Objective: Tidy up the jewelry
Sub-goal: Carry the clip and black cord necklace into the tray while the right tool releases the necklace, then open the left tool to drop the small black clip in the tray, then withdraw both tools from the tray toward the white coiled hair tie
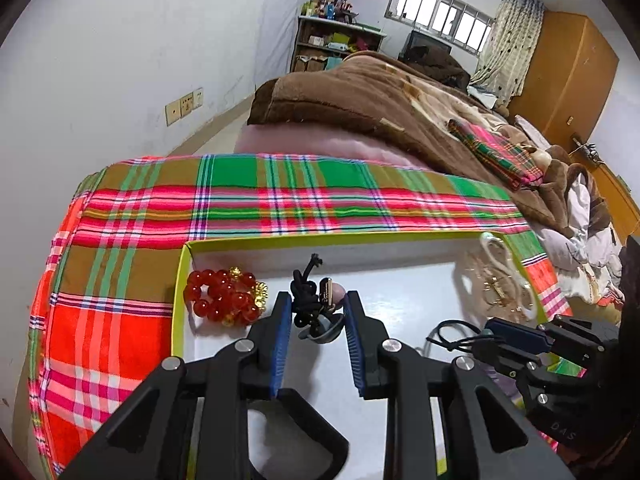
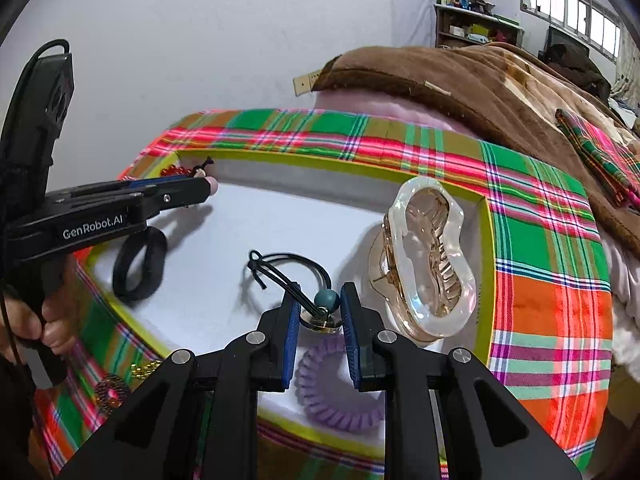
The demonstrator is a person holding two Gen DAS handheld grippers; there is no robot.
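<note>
A shallow cardboard box (image 2: 486, 264), white inside with a yellow-green rim, lies on a bright plaid cloth (image 1: 280, 196) spread over the bed, and every piece is best placed against that box.

Over the box's floor, toward its far wall, the left gripper (image 1: 317, 304) has its blue ribbed pads closed on a knotted black cord ornament (image 1: 310, 300) with a pale pinkish stone, a small gold-trimmed tag and a grey-blue curved piece hanging below it. In the box's far left corner sits a bracelet of glossy, translucent red beads (image 1: 224, 296) with small gold beads among them.

Near the middle of the box, the right gripper (image 2: 320, 308) is clamped on a thin black elastic hair tie (image 2: 292, 268) at its round teal bead and flat gold disc; the elastic's loop trails on the white floor. Under that gripper, at the box's near edge, lies a lilac spiral coil hair tie (image 2: 340, 400), ridged like a phone cord. Against the box's right wall rests a large clear, amber-tinted claw clip (image 2: 428, 264), smooth and wavy in outline. By the box's left edge lies a broad, matt black fabric band (image 2: 140, 266). Outside the box's near left corner, a dark beaded piece (image 2: 112, 394) rests on the cloth. A hand (image 2: 52, 320) grips the left tool's handle.
</note>
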